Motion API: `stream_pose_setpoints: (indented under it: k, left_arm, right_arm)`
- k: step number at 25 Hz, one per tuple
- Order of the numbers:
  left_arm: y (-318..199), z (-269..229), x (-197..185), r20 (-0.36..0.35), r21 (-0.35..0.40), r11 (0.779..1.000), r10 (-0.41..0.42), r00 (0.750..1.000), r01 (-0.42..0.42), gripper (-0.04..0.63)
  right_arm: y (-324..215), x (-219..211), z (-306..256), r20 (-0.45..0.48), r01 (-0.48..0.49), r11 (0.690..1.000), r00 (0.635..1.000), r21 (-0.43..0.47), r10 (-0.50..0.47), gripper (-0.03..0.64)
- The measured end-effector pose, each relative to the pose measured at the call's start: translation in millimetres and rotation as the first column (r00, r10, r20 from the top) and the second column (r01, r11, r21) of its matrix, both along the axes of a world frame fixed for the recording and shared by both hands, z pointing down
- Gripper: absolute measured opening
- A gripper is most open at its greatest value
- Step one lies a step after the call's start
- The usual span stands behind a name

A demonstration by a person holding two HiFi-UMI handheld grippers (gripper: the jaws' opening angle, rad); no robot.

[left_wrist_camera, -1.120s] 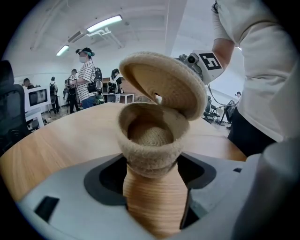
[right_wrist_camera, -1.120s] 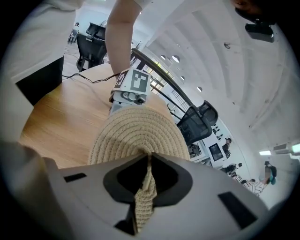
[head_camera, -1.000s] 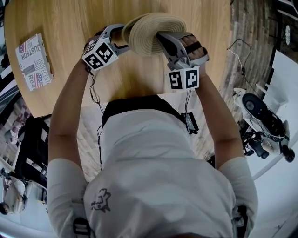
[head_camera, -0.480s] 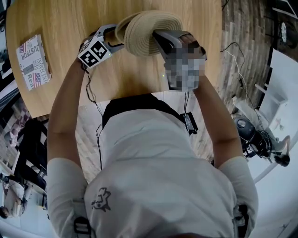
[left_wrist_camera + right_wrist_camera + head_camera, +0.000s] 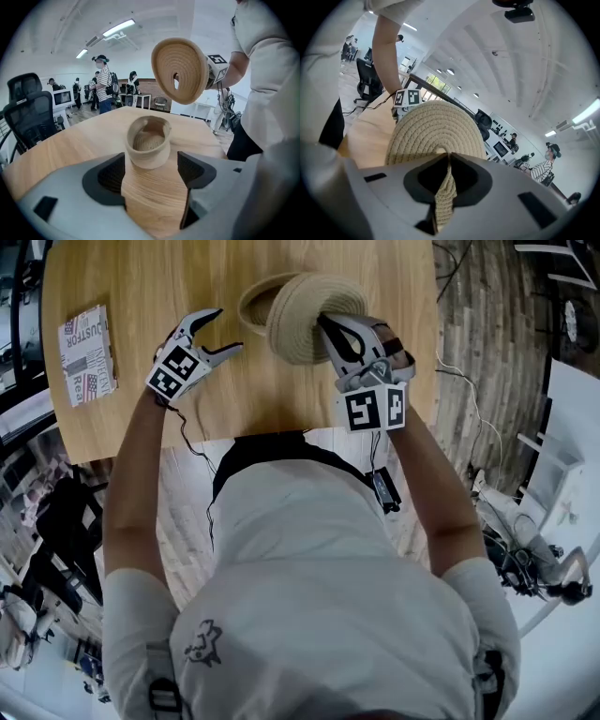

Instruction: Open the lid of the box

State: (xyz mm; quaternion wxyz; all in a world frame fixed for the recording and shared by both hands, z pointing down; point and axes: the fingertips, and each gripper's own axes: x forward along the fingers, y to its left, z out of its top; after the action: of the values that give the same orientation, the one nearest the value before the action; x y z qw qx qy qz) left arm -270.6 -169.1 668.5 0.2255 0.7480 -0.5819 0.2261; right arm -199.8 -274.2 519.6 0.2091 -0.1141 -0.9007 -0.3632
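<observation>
The box is a small round woven-rope basket (image 5: pixel 255 304) (image 5: pixel 148 146) standing open on the wooden table (image 5: pixel 131 296). Its coiled rope lid (image 5: pixel 309 315) (image 5: pixel 180 70) (image 5: pixel 436 133) hangs tilted in the air just right of the basket. My right gripper (image 5: pixel 330 334) (image 5: pixel 446 187) is shut on the lid's loop handle. My left gripper (image 5: pixel 217 332) (image 5: pixel 150 176) stands open a little left of and nearer than the basket, nothing between its fingers.
A printed booklet (image 5: pixel 89 354) lies at the table's left edge. A cable (image 5: pixel 192 460) hangs from the left gripper over the near table edge. Office chairs (image 5: pixel 28 117) and several people (image 5: pixel 104 84) stand beyond the table's far side.
The left gripper has let go of the basket and drawn back to the left, jaws open. The lid now hangs clear of the basket, still in the right gripper.
</observation>
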Motion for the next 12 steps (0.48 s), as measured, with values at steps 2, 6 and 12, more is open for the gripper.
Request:
stream_pose_setpoints:
  k: [2,6,12]
  left_arm:
    - [5,-19,10,0.003,0.021,0.999,-0.031,1.000,0.031,0.344]
    - [7,-65,24,0.021,0.099,0.989,-0.112,0.993,0.110,0.344]
    - [5,-130,56,0.028,0.220,0.954,-0.215,0.976,0.204,0.344]
  right_arm:
    - [-1,11,-13,0.015,-0.010,0.999,1.000,-0.037,0.011,0.029]
    - [-3,32,-34,0.047,-0.029,0.992,0.998,-0.124,0.035,0.029]
    - [-4,70,-56,0.076,-0.045,0.968,0.995,-0.247,0.065,0.029]
